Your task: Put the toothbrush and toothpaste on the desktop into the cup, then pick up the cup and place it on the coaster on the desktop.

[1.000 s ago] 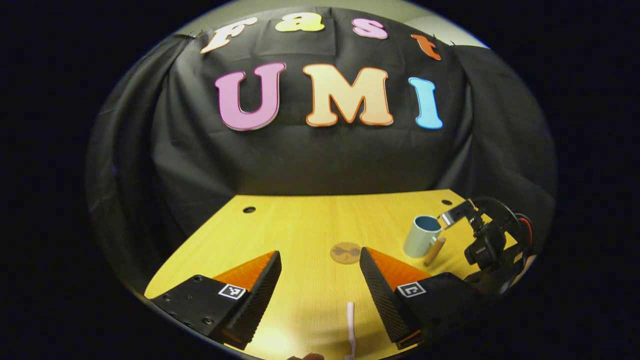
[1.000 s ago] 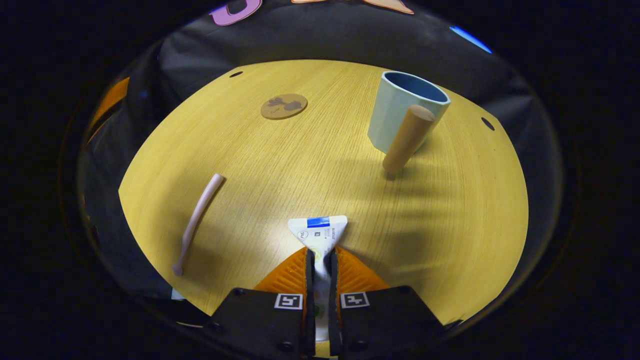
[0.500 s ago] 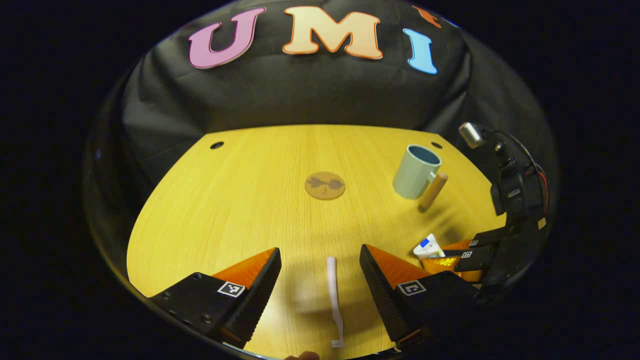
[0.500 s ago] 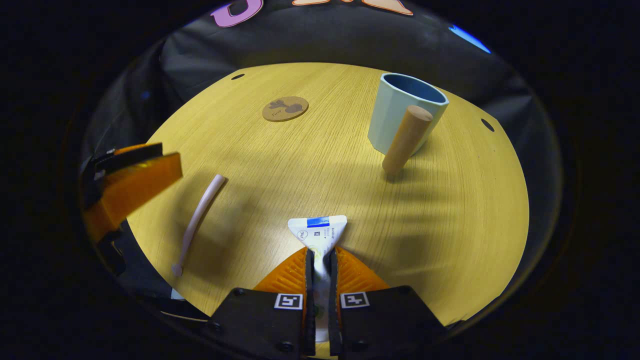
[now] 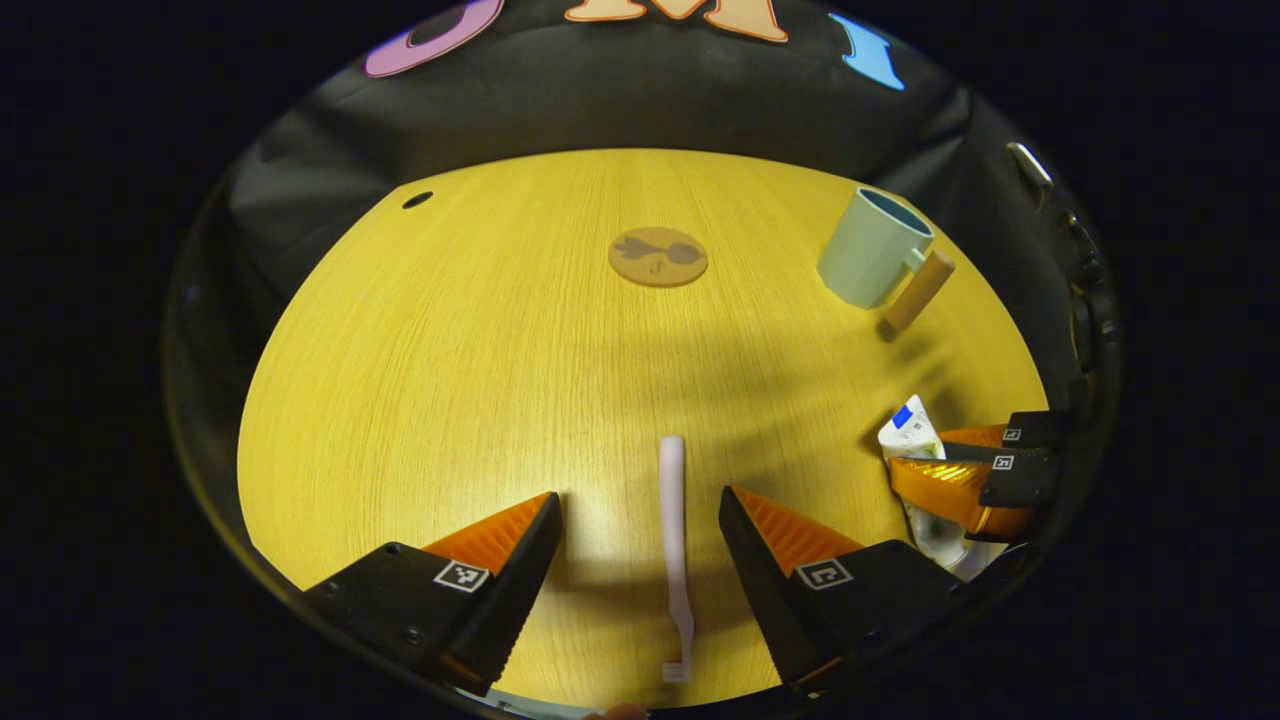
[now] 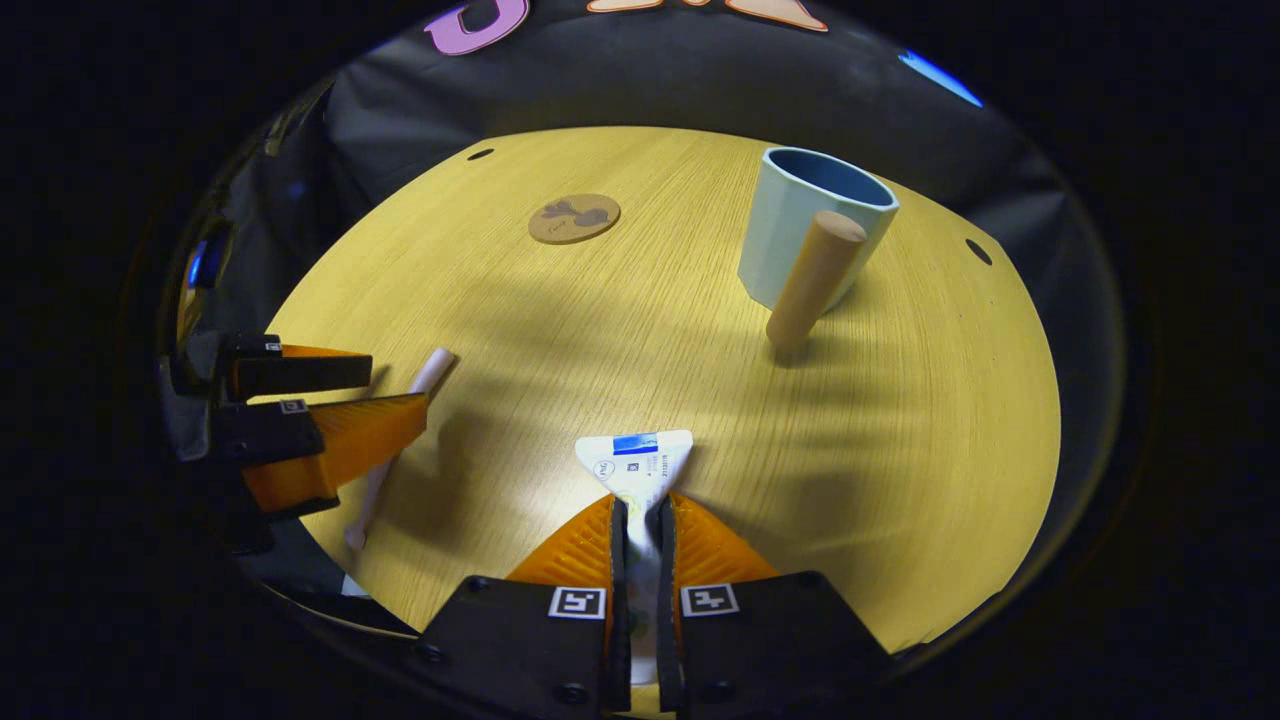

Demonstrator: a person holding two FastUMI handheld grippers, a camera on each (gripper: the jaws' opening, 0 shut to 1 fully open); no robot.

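A pale pink toothbrush (image 5: pixel 674 530) lies flat on the yellow desktop (image 5: pixel 450 350), between the spread fingers of my left gripper (image 5: pixel 637 498), which is open and not touching it. My right gripper (image 6: pixel 640 512) is shut on the lower end of the white toothpaste tube (image 6: pixel 638 462), which rests on the desktop. In the right gripper view the left gripper (image 6: pixel 398 388) straddles the toothbrush (image 6: pixel 434 368). The light blue cup (image 6: pixel 805 225) with its wooden peg handle (image 6: pixel 812 282) stands upright at the far right. The round brown coaster (image 6: pixel 574 218) lies at the far middle.
The black cloth wall closes off the back of the desk. Small round holes (image 5: pixel 417 200) sit near the far corners of the desktop. Bare wood lies between the coaster (image 5: pixel 658 256) and the cup (image 5: pixel 870 250).
My left gripper has tipped down and come forward over the toothbrush, which now lies between its open fingers. The right gripper has stayed shut on the toothpaste, hardly moving.
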